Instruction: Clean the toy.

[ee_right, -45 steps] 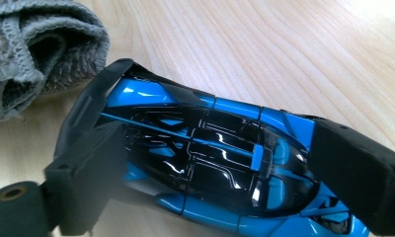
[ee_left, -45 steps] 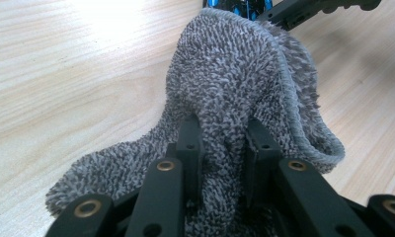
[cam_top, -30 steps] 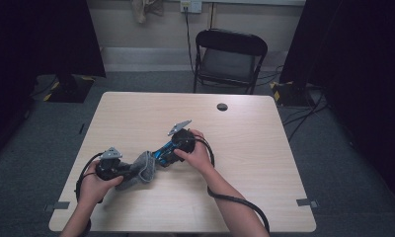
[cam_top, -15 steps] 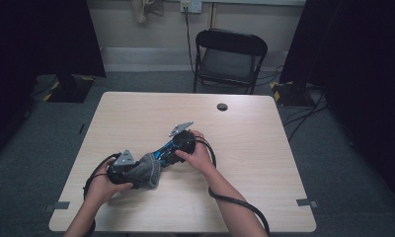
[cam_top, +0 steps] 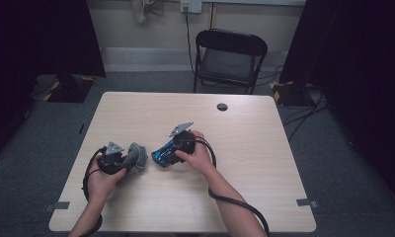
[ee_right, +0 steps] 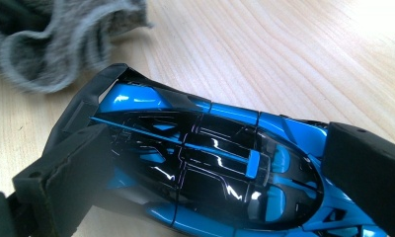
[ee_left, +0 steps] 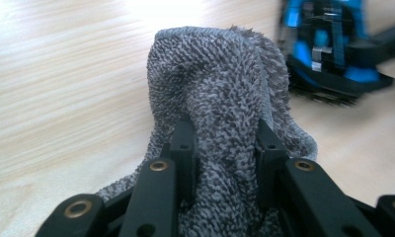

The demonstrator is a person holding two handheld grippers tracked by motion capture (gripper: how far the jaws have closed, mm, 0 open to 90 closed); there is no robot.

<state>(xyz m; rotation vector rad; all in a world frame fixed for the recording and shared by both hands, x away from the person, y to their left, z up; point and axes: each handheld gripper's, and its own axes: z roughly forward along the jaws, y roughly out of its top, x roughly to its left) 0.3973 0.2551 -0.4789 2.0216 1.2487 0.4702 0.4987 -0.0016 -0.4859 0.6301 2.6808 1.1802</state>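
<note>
Your left gripper [ee_left: 225,148] pinches one grey cloth [ee_left: 220,94]; your right gripper [ee_right: 210,168] apparently clamps one blue toy car [ee_right: 205,163] mid-tabletop [cam_top: 264,148].

Black folding chair [cam_top: 229,60] behind wooden table [cam_top: 264,163]

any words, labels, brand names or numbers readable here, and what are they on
None can be read.
Blue toy car: glossy panels, no lettering or number visible.
Grey cloth: plain, no tag showing.
Table: bare wood.
Wall outlet: too small to show any marking.
</note>
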